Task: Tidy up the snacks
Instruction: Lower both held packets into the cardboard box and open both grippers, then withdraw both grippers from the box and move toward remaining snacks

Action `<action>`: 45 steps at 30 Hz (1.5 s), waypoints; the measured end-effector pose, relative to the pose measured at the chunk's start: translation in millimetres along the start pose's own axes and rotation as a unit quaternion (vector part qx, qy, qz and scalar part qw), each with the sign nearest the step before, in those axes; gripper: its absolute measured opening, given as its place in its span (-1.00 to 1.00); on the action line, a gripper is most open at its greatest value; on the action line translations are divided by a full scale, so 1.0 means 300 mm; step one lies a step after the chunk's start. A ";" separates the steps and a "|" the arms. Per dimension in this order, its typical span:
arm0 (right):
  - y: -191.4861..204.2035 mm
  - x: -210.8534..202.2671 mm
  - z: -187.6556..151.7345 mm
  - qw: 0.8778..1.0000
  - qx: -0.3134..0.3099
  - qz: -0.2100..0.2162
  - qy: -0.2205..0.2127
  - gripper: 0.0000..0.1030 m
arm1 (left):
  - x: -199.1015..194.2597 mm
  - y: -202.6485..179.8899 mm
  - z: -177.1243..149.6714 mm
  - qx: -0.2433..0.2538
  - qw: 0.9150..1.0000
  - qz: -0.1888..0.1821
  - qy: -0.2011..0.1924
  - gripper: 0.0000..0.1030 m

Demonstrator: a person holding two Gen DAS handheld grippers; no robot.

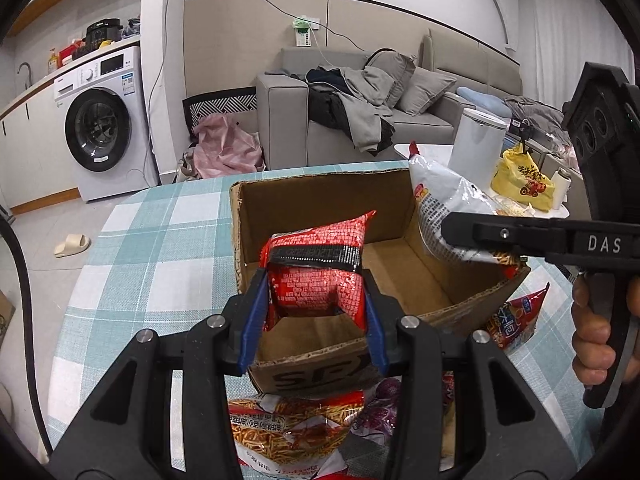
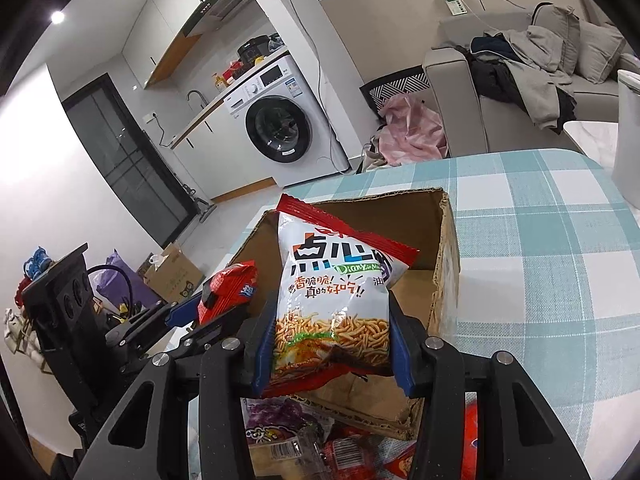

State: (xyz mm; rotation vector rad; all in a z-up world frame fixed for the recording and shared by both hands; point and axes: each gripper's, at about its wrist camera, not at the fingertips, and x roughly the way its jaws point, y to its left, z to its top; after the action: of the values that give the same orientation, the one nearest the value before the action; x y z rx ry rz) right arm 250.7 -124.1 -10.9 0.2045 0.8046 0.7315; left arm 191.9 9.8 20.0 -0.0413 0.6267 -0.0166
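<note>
between left hand-held gripper [image 1: 316, 300] pads, red snack bag [image 1: 320, 272]

Checked tablecloth [image 1: 160, 232] bears cardboard box [image 1: 320, 200], snack packets [image 1: 288, 428].

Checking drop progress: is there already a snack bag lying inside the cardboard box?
No: in the left wrist view the cardboard box shows a bare floor, with the red snack bag held above it in the left tool.

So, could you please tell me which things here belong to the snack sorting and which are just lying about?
Job:
- red packet in left claw
- white packet in right claw
- cardboard box
- loose packets

Lying about:
- washing machine
- sofa
- slipper
- yellow bag
</note>
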 end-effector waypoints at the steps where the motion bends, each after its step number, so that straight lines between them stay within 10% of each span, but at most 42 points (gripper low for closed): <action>1: 0.004 0.002 0.000 1.000 -0.003 -0.003 0.001 -0.08 | -0.004 -0.003 0.002 -0.002 1.000 0.000 0.002 -0.21; 10: 0.061 -0.005 -0.019 0.999 -0.036 -0.020 -0.003 -0.05 | -0.030 -0.025 0.011 0.003 1.000 -0.004 0.004 -0.17; 16: 0.104 -0.071 -0.034 0.997 -0.059 -0.035 -0.028 0.02 | -0.109 -0.030 0.010 -0.003 1.000 -0.012 -0.017 0.50; 25: 0.143 -0.222 -0.101 0.994 -0.079 -0.061 -0.054 0.94 | -0.262 -0.012 -0.036 -0.023 0.999 -0.006 -0.036 0.99; 45: 0.147 -0.288 -0.231 0.985 -0.111 -0.128 -0.022 0.99 | -0.390 0.023 -0.148 -0.018 0.999 0.024 -0.019 0.99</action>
State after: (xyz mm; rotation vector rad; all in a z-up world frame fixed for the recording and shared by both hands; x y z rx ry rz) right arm 137.9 -156.0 10.8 -0.0826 0.6861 0.5650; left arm 71.3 18.6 52.4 -0.0611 0.5907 0.0420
